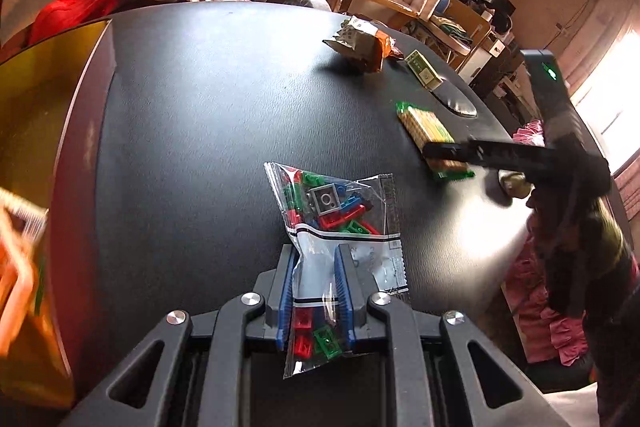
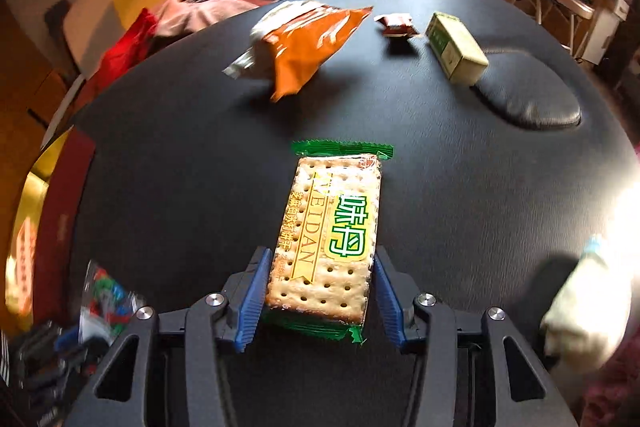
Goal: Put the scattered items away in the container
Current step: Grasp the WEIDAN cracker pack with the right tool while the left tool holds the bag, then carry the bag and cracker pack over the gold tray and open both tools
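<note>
Two tools: both in view, each over the black table (image 1: pixel 200 99)
Left tool (image 1: pixel 316 267): clenched on a clear zip bag of coloured bricks (image 1: pixel 332 215); blue pads pinch the bag's neck at lower centre of the left wrist view; the bag's filled end hangs forward above the table
Right tool (image 2: pixel 320 283): straddles the near end of a green-edged cracker packet (image 2: pixel 332 227) at lower centre of the right wrist view; left pad appears to touch the packet's edge, a thin gap shows at the right pad; not gripping
Cracker packet: lying flat on the table, long side running away from the camera
Orange snack bag (image 2: pixel 300 39): upper centre of the right wrist view, crumpled, resting on the table
Small red wrapper (image 2: pixel 396 25): just right of the orange bag, apart from it
Pale green box (image 2: pixel 456 47): upper right, next to an oval dent in the table top
Container: an orange blur (image 1: pixel 16 267) at the left edge of the left wrist view; too smeared to identify
Pale blurred object (image 2: pixel 580 299): lower right of the right wrist view; cannot be identified
</note>
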The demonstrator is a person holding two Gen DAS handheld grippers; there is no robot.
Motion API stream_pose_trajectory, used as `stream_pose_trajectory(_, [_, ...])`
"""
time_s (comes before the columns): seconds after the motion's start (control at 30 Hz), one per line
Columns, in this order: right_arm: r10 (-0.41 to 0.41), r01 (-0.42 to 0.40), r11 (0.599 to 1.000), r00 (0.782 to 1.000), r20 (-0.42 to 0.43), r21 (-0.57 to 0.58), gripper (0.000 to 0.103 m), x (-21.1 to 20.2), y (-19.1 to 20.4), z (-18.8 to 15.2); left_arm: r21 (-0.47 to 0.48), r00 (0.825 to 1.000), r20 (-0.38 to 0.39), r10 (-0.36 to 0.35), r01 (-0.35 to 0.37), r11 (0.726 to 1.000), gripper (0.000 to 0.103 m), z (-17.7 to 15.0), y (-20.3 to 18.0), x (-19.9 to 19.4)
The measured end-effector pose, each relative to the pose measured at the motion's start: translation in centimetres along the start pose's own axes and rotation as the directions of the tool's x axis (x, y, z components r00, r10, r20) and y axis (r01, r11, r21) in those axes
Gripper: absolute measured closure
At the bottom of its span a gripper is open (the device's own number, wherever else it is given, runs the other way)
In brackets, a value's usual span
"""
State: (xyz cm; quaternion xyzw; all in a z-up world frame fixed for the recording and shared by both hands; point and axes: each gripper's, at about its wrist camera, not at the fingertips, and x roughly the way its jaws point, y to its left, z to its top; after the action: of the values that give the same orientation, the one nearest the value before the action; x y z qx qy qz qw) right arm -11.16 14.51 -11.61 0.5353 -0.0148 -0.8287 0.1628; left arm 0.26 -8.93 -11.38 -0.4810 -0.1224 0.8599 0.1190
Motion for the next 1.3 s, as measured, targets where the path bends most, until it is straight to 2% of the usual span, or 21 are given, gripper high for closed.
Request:
stream_pose_trajectory(0.07, [0.010, -0.010, 1.000, 1.000, -0.001, -0.025, 0.052, -0.7, 0.5, -1.6, 0.000, 1.000, 0.006, -0.004, 0.004, 1.000, 0.081, -0.3, 0.1, -0.2])
stream_pose_trajectory(0.13, [0.024, -0.024, 0.999, 1.000, 0.005, -0.031, 0.047, -1.3, 0.8, -2.7, -0.014, 1.000, 0.014, -0.014, 0.014, 1.000, 0.072, -0.7, 0.5, -0.5])
stream_pose_trajectory(0.17, [0.025, -0.025, 0.999, 1.000, 0.009, -0.031, 0.045, -1.4, 0.9, -3.0, -0.023, 1.000, 0.008, -0.027, 0.027, 0.999, 0.072, -0.7, 0.7, -0.5])
stream_pose_trajectory(0.2, [0.023, -0.023, 0.999, 1.000, 0.012, -0.029, 0.040, -1.5, 0.9, -3.1, -0.034, 0.999, 0.015, -0.029, 0.030, 0.999, 0.067, -0.8, 0.9, -0.6])
stream_pose_trajectory(0.23, [0.021, -0.021, 0.999, 1.000, 0.015, -0.028, 0.039, -1.6, 1.0, -3.3, -0.040, 0.999, 0.019, -0.036, 0.037, 0.999, 0.057, -0.8, 1.1, -0.8])
stream_pose_trajectory(0.27, [0.020, -0.019, 0.999, 1.000, 0.018, -0.026, 0.039, -1.7, 1.0, -3.5, -0.046, 0.999, 0.024, -0.049, 0.050, 0.998, 0.055, -0.7, 1.2, -0.9])
stream_pose_trajectory(0.33, [0.022, -0.022, 1.000, 1.000, 0.021, -0.021, 0.038, -1.8, 1.1, -3.8, -0.053, 0.997, 0.031, -0.064, 0.066, 0.996, 0.054, -0.7, 1.2, -1.1])
stream_pose_trajectory(0.6, [-0.031, 0.034, 0.998, 0.997, 0.073, -0.043, 0.037, -2.5, 1.7, -3.8, -0.013, 1.000, 0.008, -0.005, 0.005, 1.000, 0.054, -0.8, 0.2, -0.2])
stream_pose_trajectory(0.97, [-0.118, 0.117, 0.993, 0.989, 0.094, 0.020, 0.038, -1.4, 1.8, -3.6, 0.049, 0.995, 0.013, 0.095, -0.096, 0.994, 0.051, -0.9, -1.6, 0.6])
stream_pose_trajectory(1.1, [-0.145, 0.145, 0.989, 0.986, 0.086, 0.012, 0.045, -0.9, 2.2, -3.8, 0.056, 0.994, 0.015, 0.111, -0.112, 0.992, 0.042, -1.0, -2.2, 0.8])
stream_pose_trajectory(1.13, [-0.148, 0.148, 0.989, 0.985, 0.088, 0.008, 0.054, -0.9, 2.2, -3.8, 0.056, 0.993, 0.016, 0.115, -0.115, 0.992, 0.041, -1.0, -2.2, 0.9])
stream_pose_trajectory(1.3, [-0.156, 0.159, 0.987, 0.983, 0.098, -0.022, 0.055, -0.9, 2.6, -4.1, 0.062, 0.992, 0.027, 0.127, -0.128, 0.990, 0.041, -1.2, -2.4, 0.9])
